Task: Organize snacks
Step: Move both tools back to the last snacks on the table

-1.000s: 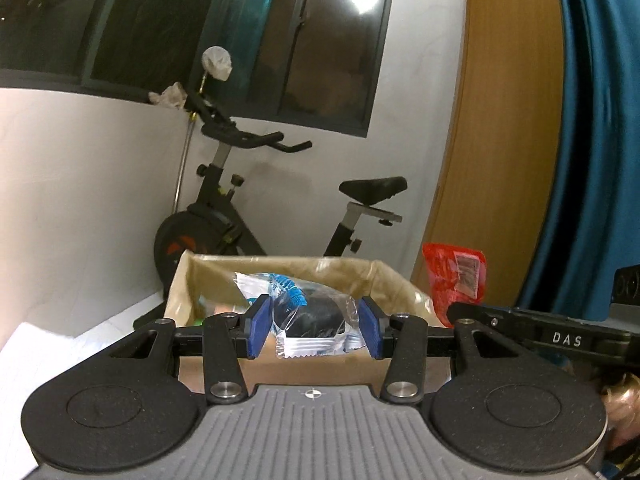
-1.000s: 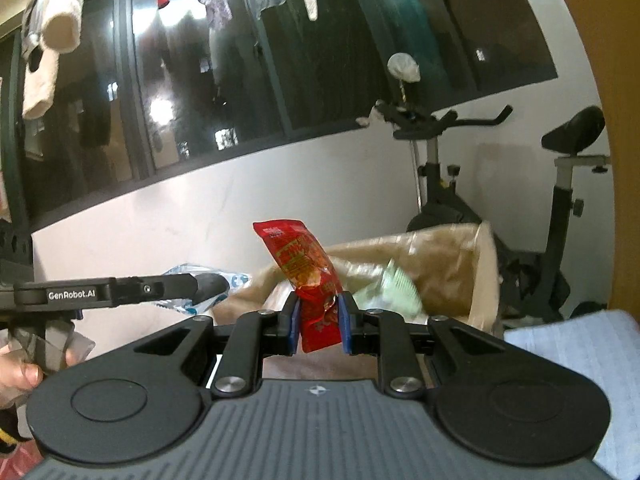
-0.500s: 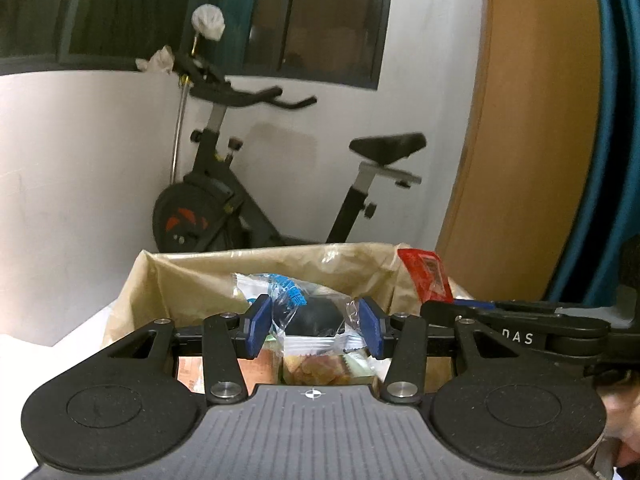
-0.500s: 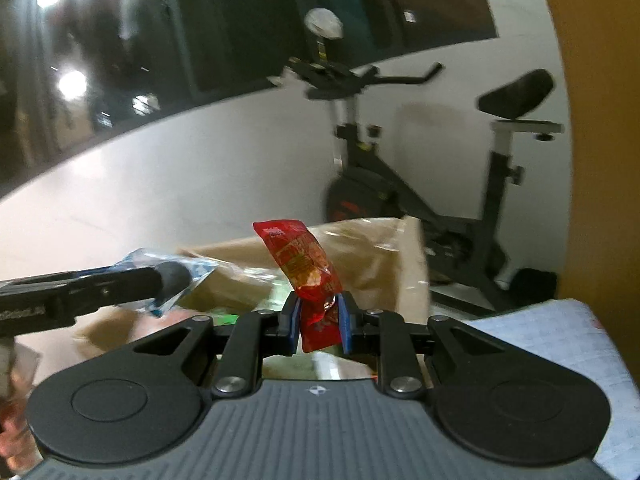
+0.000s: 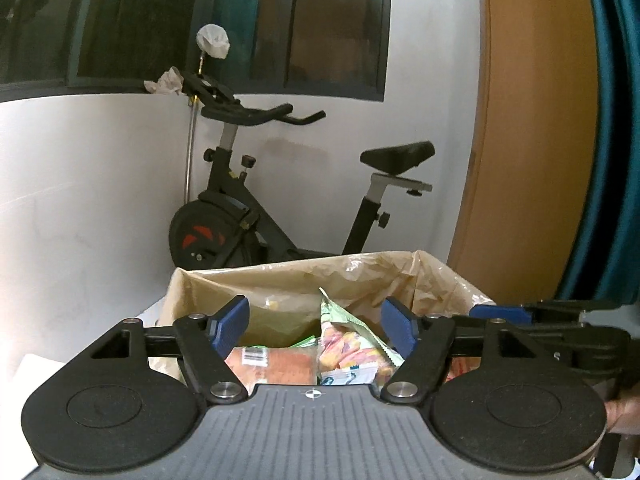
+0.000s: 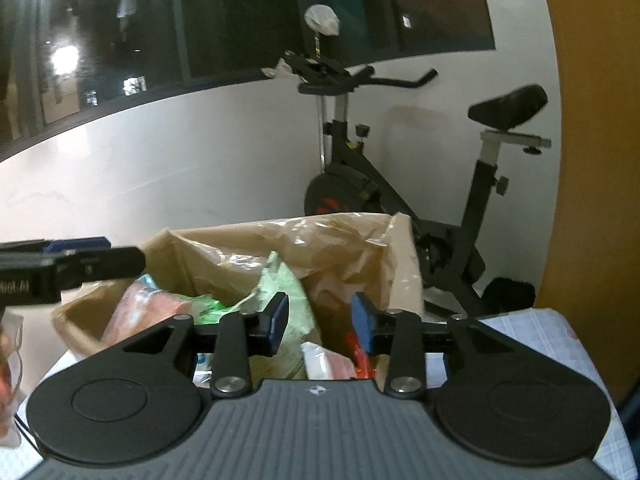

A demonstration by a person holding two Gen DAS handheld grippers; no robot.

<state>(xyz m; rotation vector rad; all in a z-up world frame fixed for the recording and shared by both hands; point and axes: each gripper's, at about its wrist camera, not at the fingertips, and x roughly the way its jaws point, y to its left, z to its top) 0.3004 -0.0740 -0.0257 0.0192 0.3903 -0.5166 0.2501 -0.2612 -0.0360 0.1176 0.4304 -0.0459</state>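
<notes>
A cardboard box (image 5: 224, 284) lined with brown plastic holds several snack packets; it also shows in the right wrist view (image 6: 400, 264). My left gripper (image 5: 314, 324) is open and empty over the box's near side, above an orange packet (image 5: 276, 368) and a colourful packet (image 5: 352, 348). My right gripper (image 6: 320, 322) is open and empty over the box. A red packet (image 6: 362, 364) lies in the box below its right finger, beside a pale green packet (image 6: 288, 292). Each gripper shows at the edge of the other's view.
An exercise bike (image 5: 248, 208) stands behind the box against the white wall. A wooden door (image 5: 532, 140) and a teal curtain (image 5: 612, 120) are at the right. A white checked cloth (image 6: 532, 332) covers the table by the box.
Both grippers opened over the box. The left let go of the clear-wrapped dark snack and the right let go of the red packet, which now lies in the box.
</notes>
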